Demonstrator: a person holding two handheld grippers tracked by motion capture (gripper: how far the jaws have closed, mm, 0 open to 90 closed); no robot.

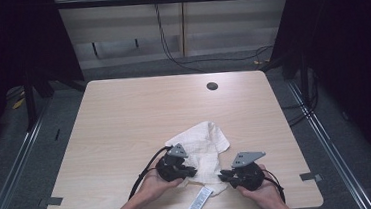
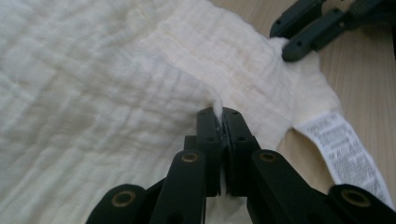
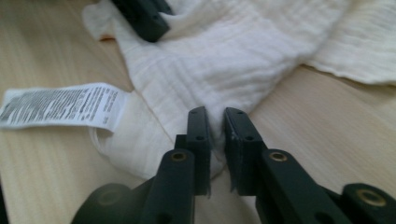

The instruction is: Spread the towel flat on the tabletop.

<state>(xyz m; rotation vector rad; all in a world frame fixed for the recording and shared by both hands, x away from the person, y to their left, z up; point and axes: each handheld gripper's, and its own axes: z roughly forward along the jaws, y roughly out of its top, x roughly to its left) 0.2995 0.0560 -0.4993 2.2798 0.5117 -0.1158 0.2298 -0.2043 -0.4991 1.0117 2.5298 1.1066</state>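
Pinching cloth, both tongs low.

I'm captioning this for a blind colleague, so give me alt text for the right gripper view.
Two black jaws of the right gripper pinch a fold at the edge of a crumpled white cloth on a light wooden table. A printed care label lies flat on the table to the left, sewn to the cloth. The tip of the left gripper rests on the cloth at the top.

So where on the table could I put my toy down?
The table is bare along its far edge by the round hole, and down its left side. It's crowded near the front, around the white cloth and paper tag.
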